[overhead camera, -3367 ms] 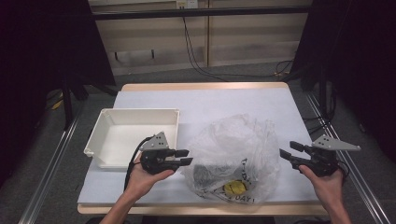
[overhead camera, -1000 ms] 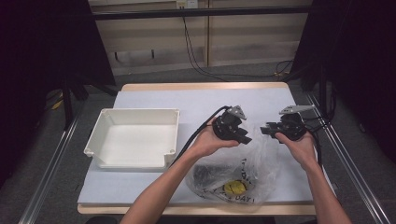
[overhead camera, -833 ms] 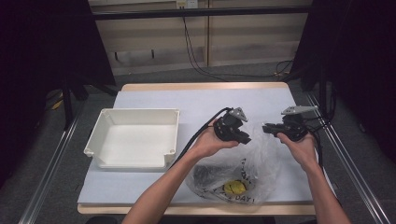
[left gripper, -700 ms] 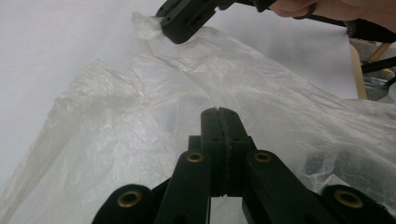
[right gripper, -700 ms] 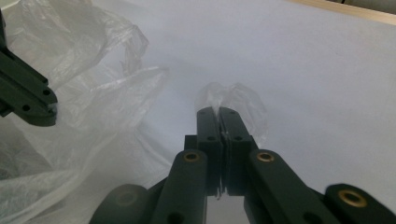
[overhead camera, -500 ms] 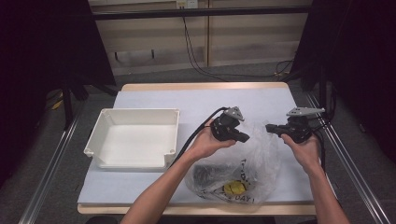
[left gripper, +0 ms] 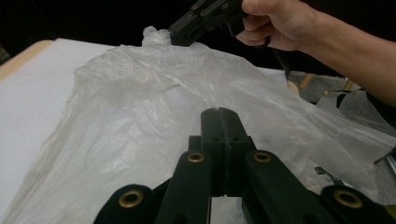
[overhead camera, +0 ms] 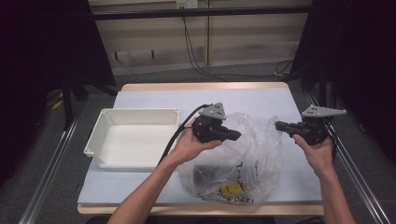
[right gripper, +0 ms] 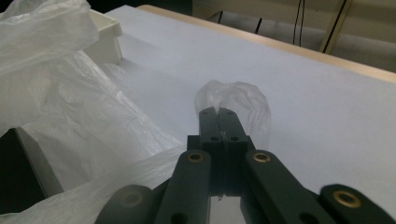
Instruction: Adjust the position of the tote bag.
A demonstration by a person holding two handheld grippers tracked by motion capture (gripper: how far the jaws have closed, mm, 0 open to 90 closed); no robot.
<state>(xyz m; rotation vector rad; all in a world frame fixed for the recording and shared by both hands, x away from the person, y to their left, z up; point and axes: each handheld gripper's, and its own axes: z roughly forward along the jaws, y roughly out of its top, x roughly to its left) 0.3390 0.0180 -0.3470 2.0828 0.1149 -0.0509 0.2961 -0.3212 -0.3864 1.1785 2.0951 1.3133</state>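
A clear plastic bag (overhead camera: 233,168) lies on the table's front middle, with dark items (overhead camera: 208,170) and a yellow print (overhead camera: 231,189) showing through it. My left gripper (overhead camera: 237,136) is shut on the bag's left upper edge and holds it up off the table. My right gripper (overhead camera: 279,124) is shut on the right upper edge. In the right gripper view a small loop of film (right gripper: 233,100) pokes out past the shut gripper (right gripper: 218,112). In the left gripper view the gripper (left gripper: 219,112) is shut over the bag (left gripper: 140,116), and the right gripper (left gripper: 180,35) pinches a bunch of film farther off.
A white empty tray (overhead camera: 100,140) stands on the table's left side, close to the left forearm. The pale blue table top (overhead camera: 154,95) has a wooden rim. Metal rails run along both sides, and cables hang behind the far edge.
Both hands left the bag's near sides, moved to its far top, and shut on the film. In the last second they rose and drew apart, stretching the bag's top.
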